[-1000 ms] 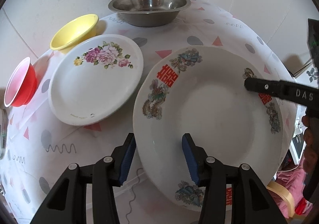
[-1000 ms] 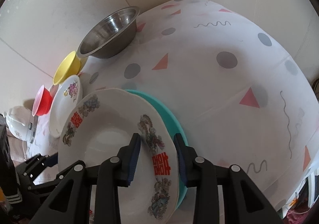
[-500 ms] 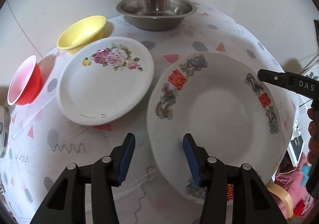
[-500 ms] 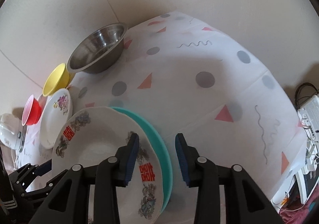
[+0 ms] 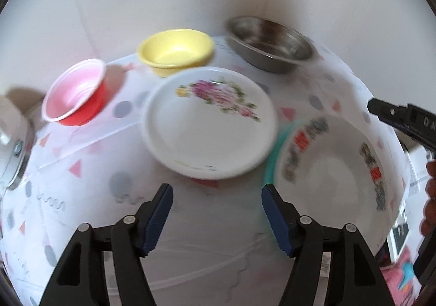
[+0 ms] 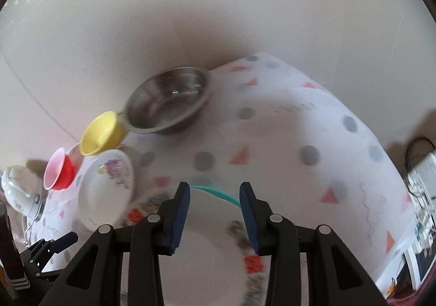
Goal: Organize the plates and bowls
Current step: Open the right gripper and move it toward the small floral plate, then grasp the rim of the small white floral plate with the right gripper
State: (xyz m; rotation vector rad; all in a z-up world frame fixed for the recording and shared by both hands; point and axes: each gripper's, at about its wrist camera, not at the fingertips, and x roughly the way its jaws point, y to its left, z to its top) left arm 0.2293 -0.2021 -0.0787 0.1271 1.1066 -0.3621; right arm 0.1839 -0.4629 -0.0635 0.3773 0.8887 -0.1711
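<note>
The large white plate with red characters (image 5: 335,170) (image 6: 207,240) lies on a teal plate (image 5: 271,161) (image 6: 220,191), of which only the edge shows. My left gripper (image 5: 216,210) hangs above the cloth left of that stack. Its jaws are opening and nothing is between them. A floral white plate (image 5: 209,123) (image 6: 106,191) lies just ahead of it. My right gripper (image 6: 214,208) is open above the large plate's far rim, with its pads off the plate. Its tip (image 5: 395,115) shows at the right of the left wrist view.
A yellow bowl (image 5: 175,51), a red bowl (image 5: 76,93) and a steel bowl (image 5: 269,43) stand along the wall at the back of the patterned tablecloth (image 6: 299,121). A white rounded object with a metal ring (image 6: 16,191) sits at the left edge, and electronics with cables (image 6: 419,178) at the right.
The left gripper let go of the large plate's rim, drew away to the left and widened. The right gripper came off the rim and rose. The large plate now rests on the teal one.
</note>
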